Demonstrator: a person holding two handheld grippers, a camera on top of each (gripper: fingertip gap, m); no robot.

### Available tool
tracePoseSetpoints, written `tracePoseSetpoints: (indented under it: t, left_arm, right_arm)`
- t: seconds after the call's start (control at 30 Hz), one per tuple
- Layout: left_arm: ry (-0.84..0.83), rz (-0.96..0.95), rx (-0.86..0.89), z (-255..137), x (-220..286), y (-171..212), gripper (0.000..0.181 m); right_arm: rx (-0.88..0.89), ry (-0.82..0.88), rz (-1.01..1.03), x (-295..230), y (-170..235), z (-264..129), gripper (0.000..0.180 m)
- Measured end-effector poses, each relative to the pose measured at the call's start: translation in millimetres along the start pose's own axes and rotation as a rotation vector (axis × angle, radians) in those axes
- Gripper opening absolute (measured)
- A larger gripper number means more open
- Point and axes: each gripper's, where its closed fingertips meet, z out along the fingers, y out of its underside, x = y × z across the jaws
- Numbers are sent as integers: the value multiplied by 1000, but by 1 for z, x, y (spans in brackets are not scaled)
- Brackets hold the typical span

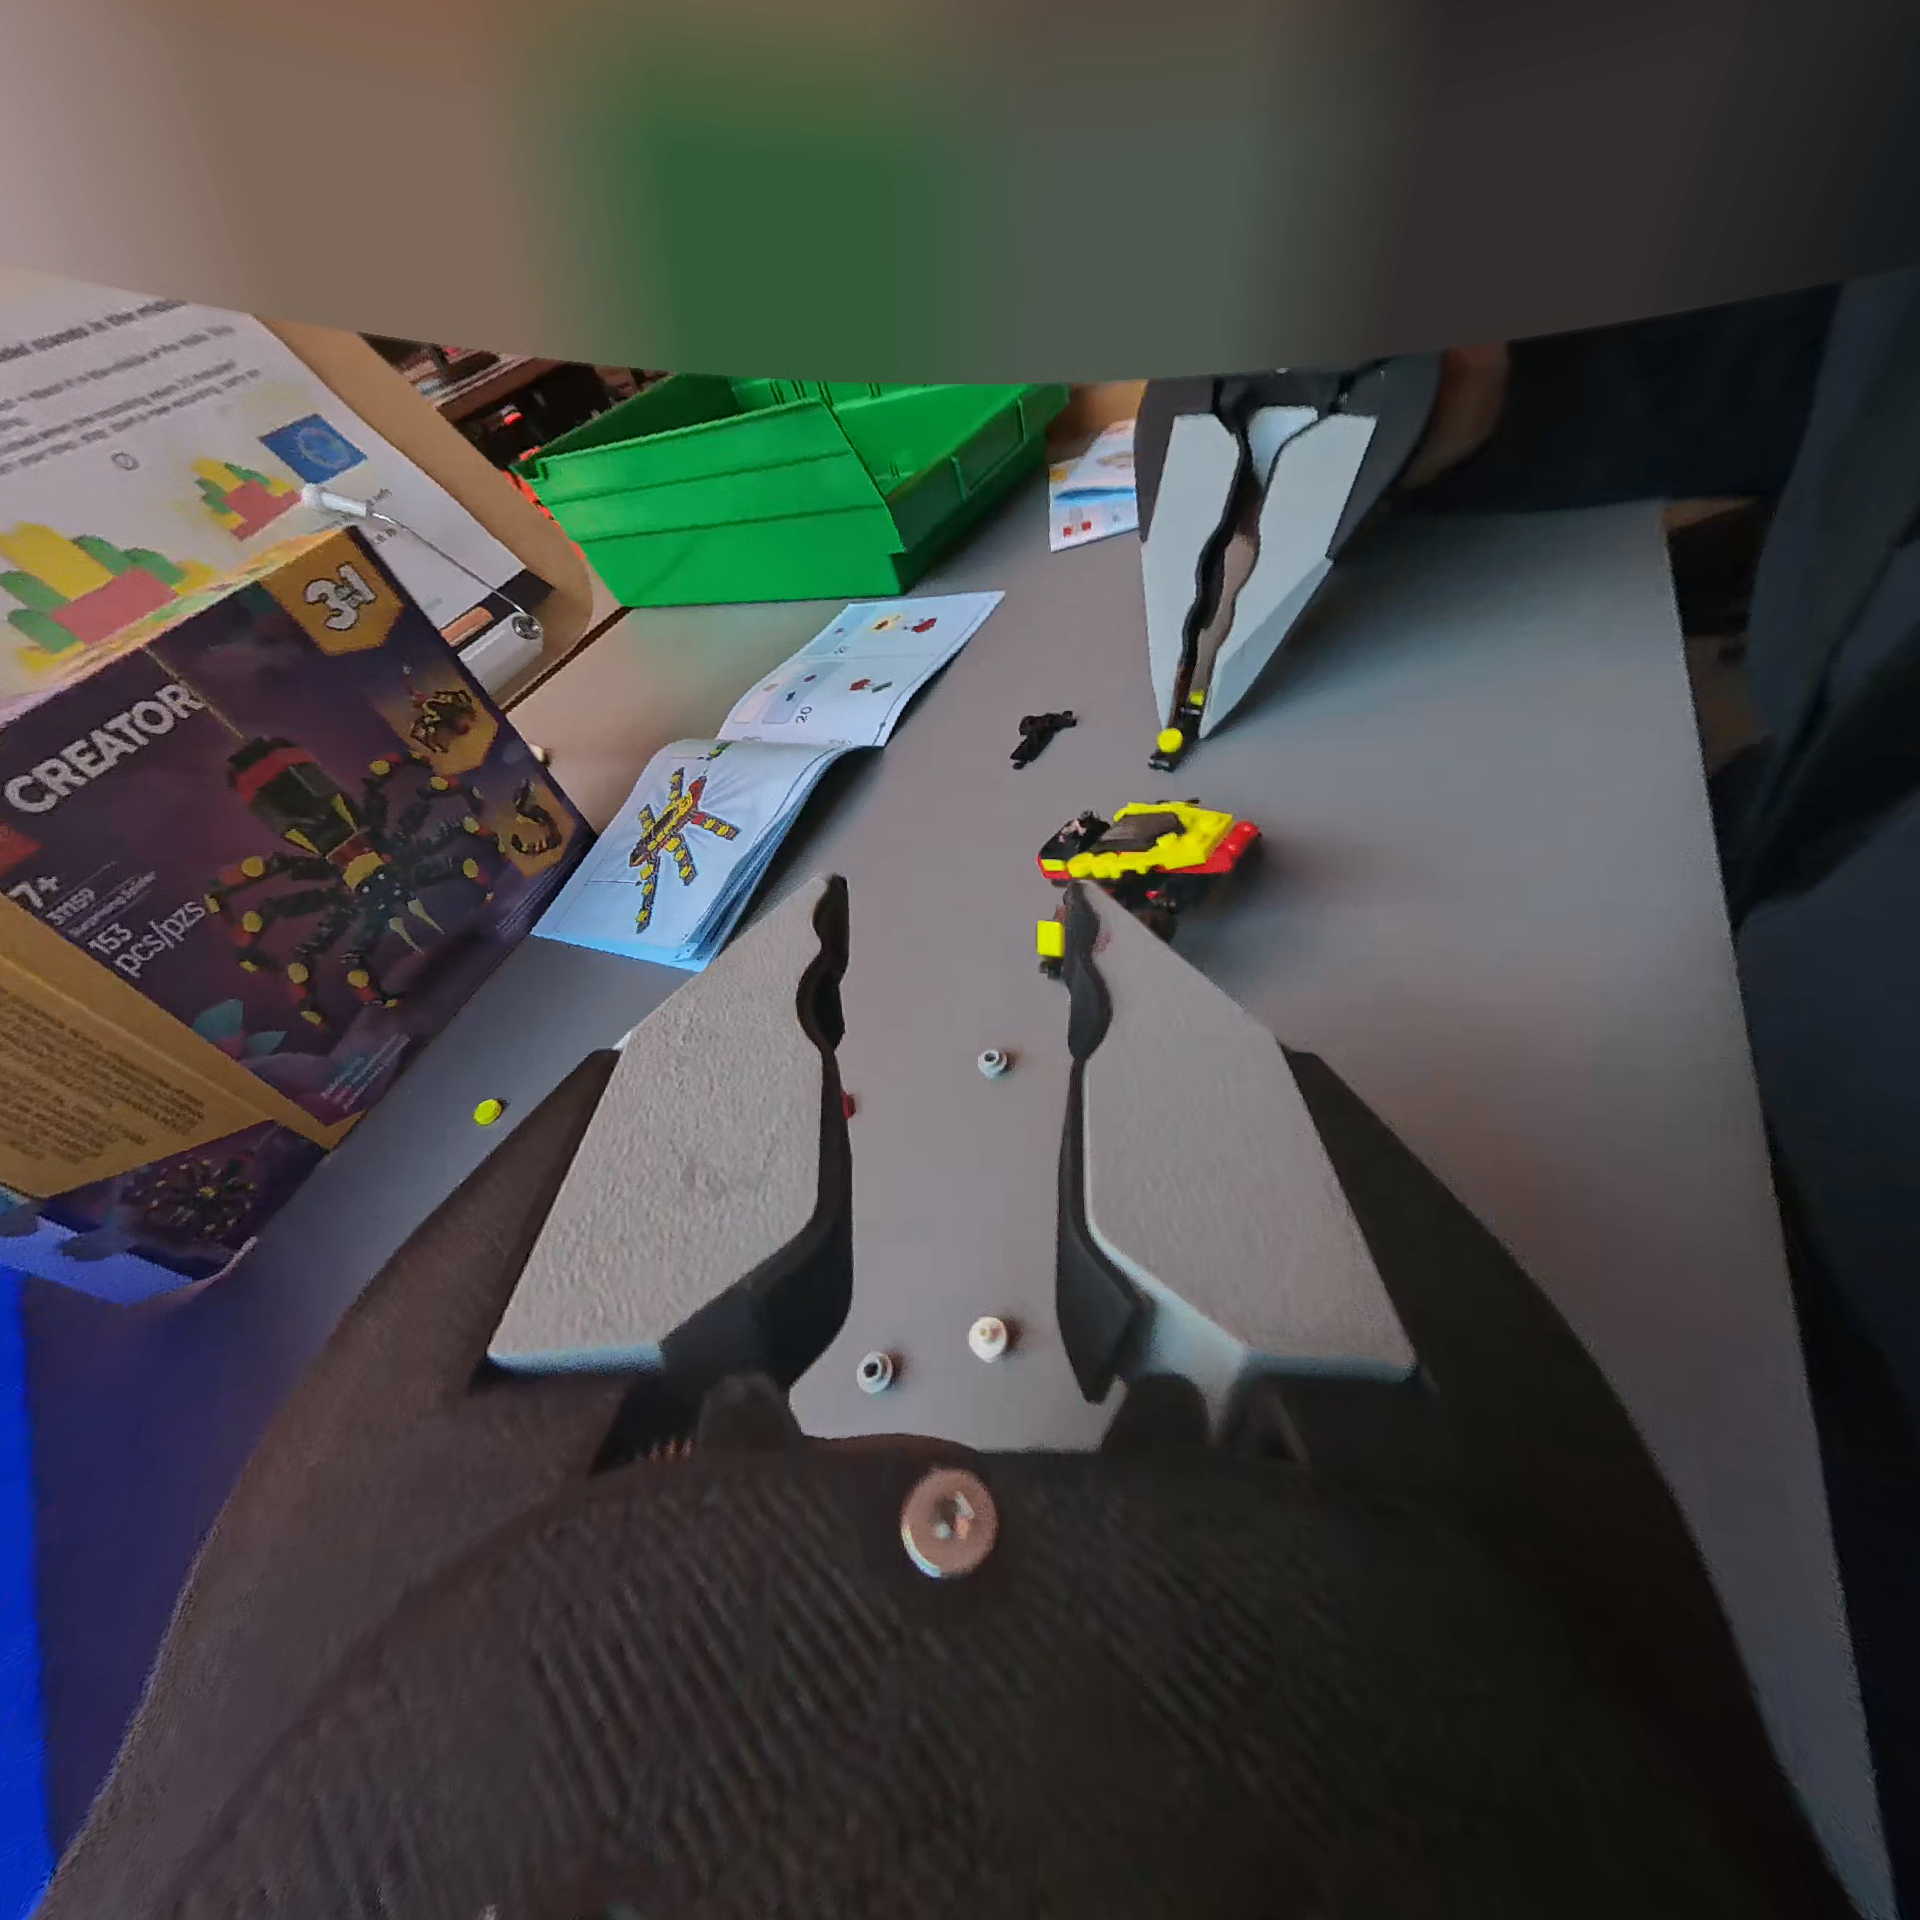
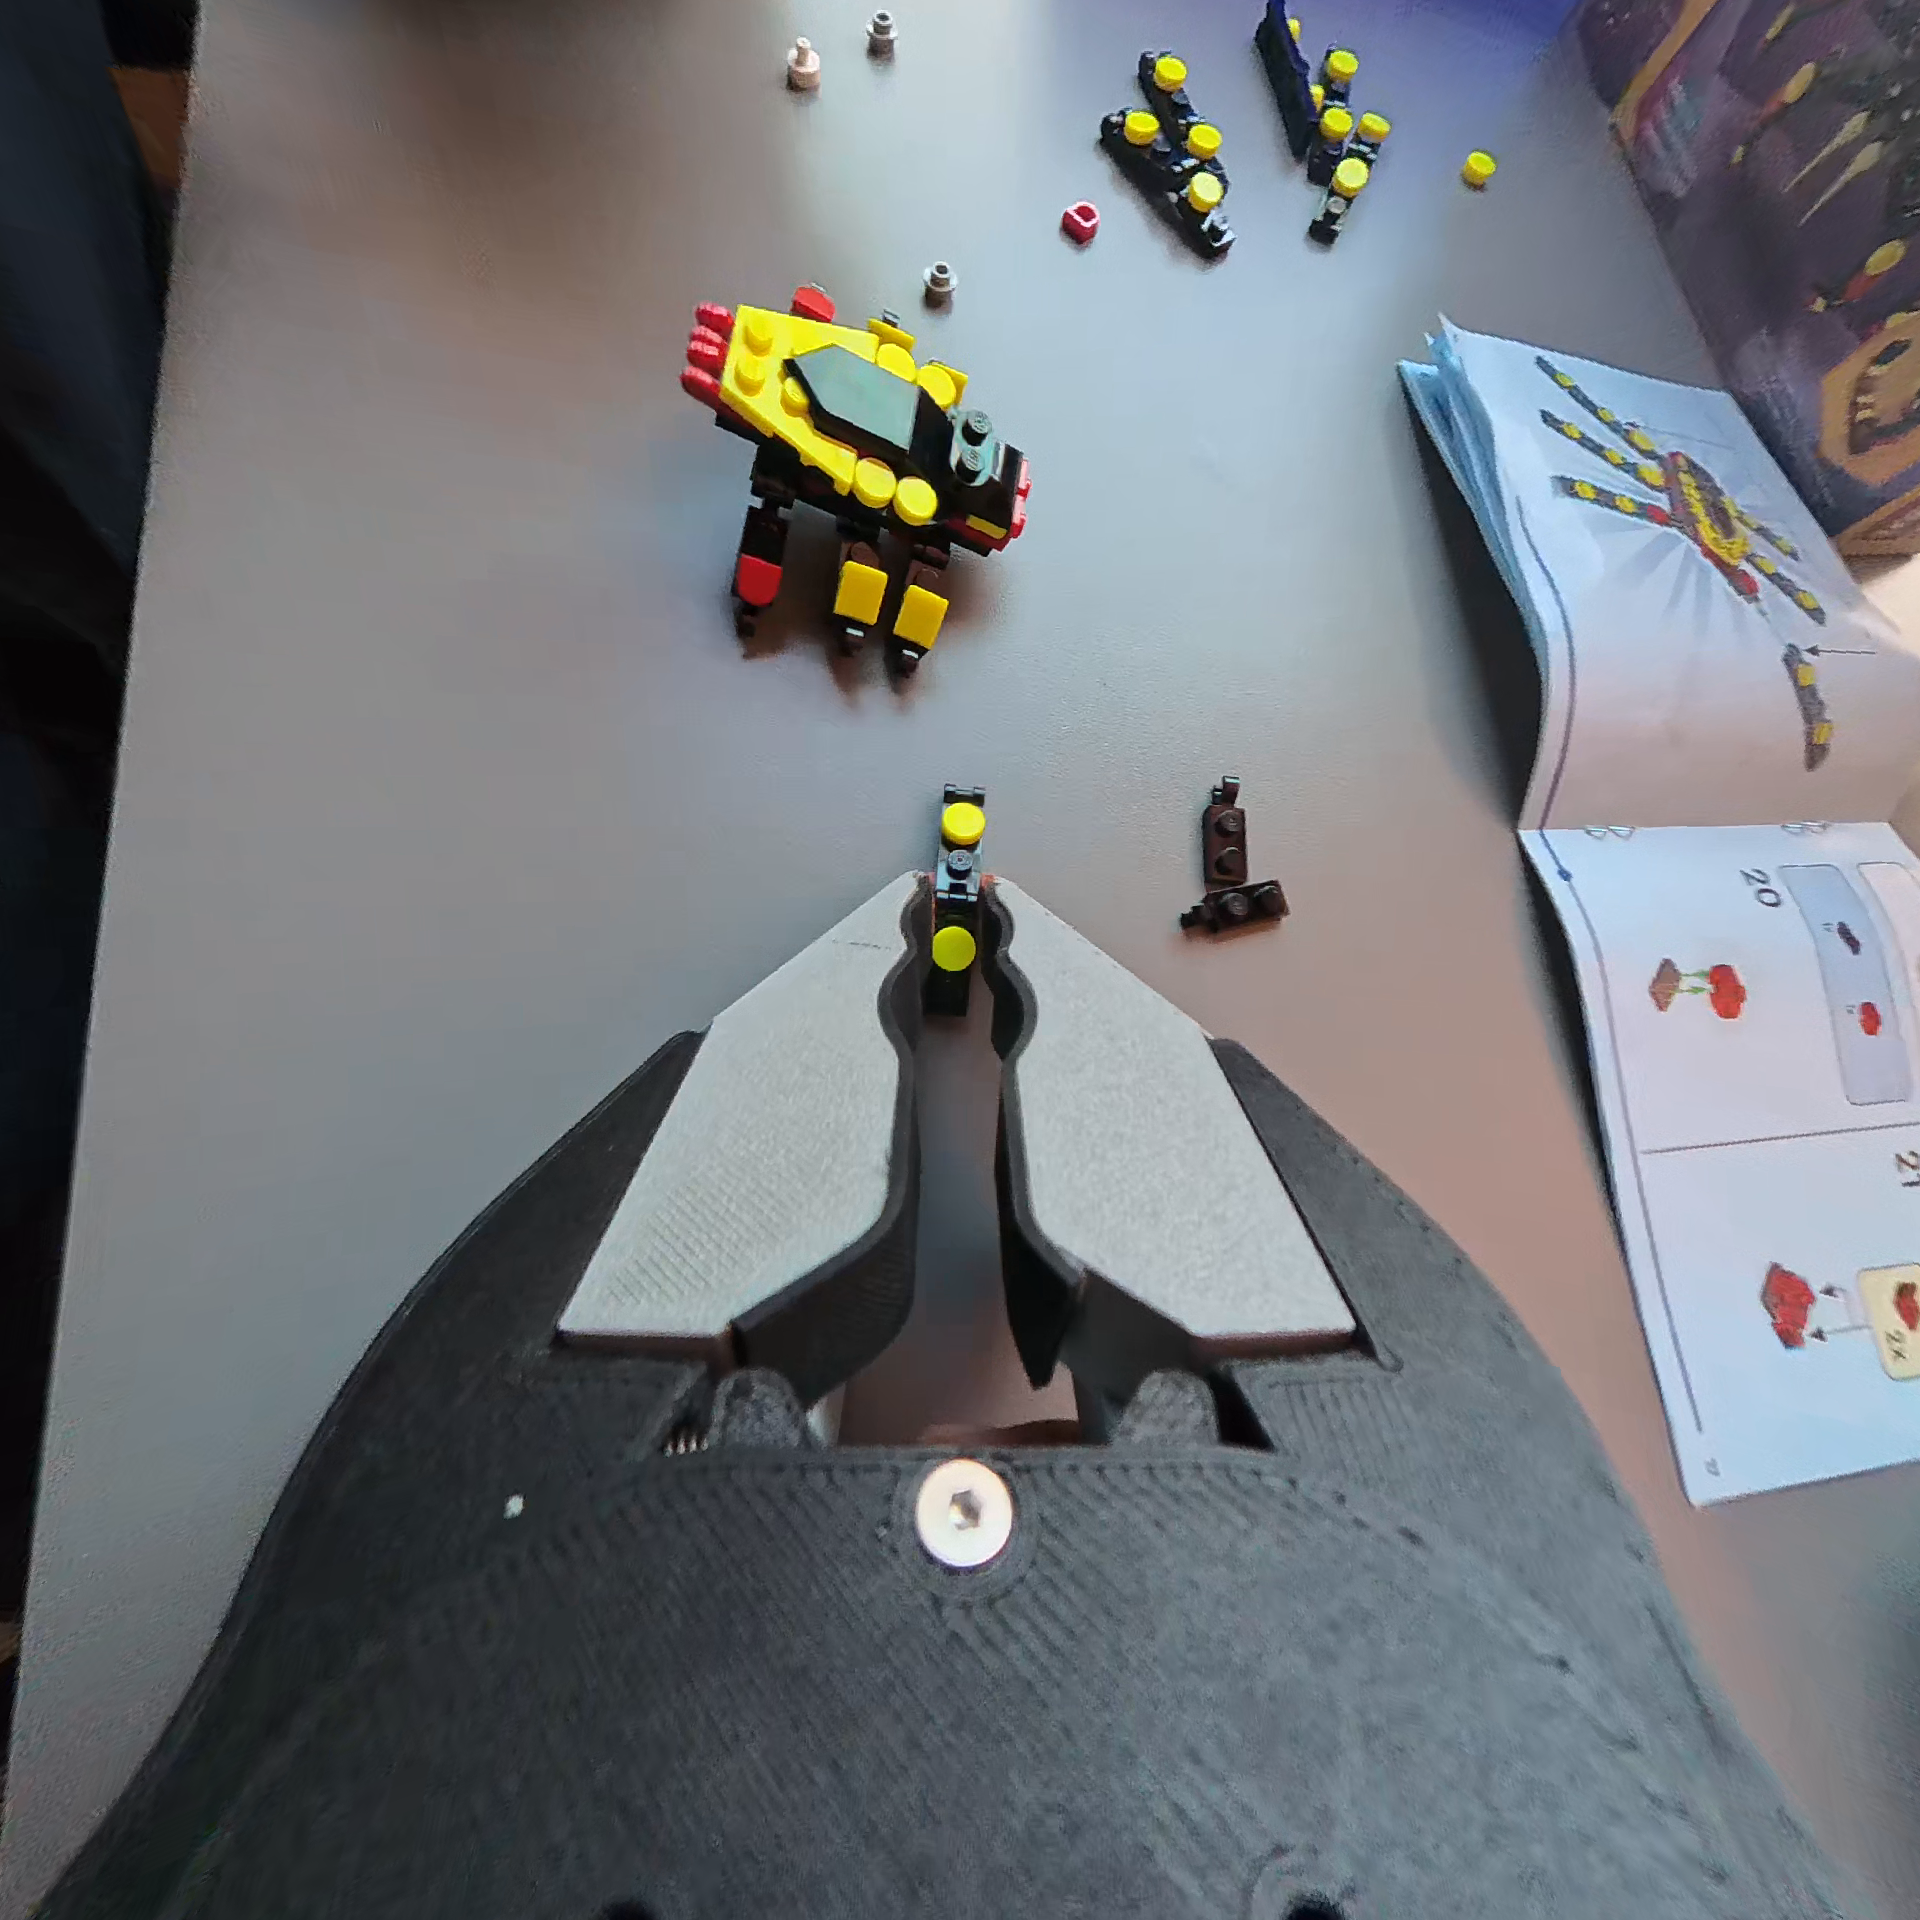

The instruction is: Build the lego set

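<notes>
The half-built spider body (image 2: 852, 436), yellow, black and red with three short legs, lies on the grey table (image 2: 416, 935); it also shows in the left wrist view (image 1: 1148, 842). My right gripper (image 2: 956, 883) is shut on a black leg piece with yellow round tiles (image 2: 958, 831), below the body in the right wrist view. In the left wrist view that gripper (image 1: 1179, 717) points down, the leg piece (image 1: 1169, 743) at the table surface. My left gripper (image 1: 956, 904) is open and empty, its right fingertip (image 1: 1081, 914) just short of the body.
Black hinge pieces (image 2: 1231, 868) lie right of the held leg. Several finished legs (image 2: 1184, 156), a red piece (image 2: 1081, 221), a yellow tile (image 2: 1477, 166) and grey studs (image 2: 938, 281) lie farther off. An open booklet (image 2: 1662, 623), the set box (image 1: 260, 831) and green bins (image 1: 790, 488) stand at the side.
</notes>
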Motion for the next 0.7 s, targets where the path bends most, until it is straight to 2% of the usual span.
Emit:
tracePoseSetpoints:
  t: [0.13,0.27,0.4,0.6,0.7]
  left_arm:
    - [-21,85,-29,3,7,3,38]
    - [0,65,-38,6,8,4,45]
    - [2,88,-5,8,14,-4,43]
    - [104,325,-84,31,75,-18,39]
    - [82,519,-178,47,87,-21,40]
  right_arm:
    - [-9,51,14,7,3,-2,5]
    - [-10,43,31,8,4,-2,5]
    - [-8,19,57,8,4,-2,5]
    - [-11,42,57,8,5,-3,5]
    - [-12,60,38,8,5,-3,5]
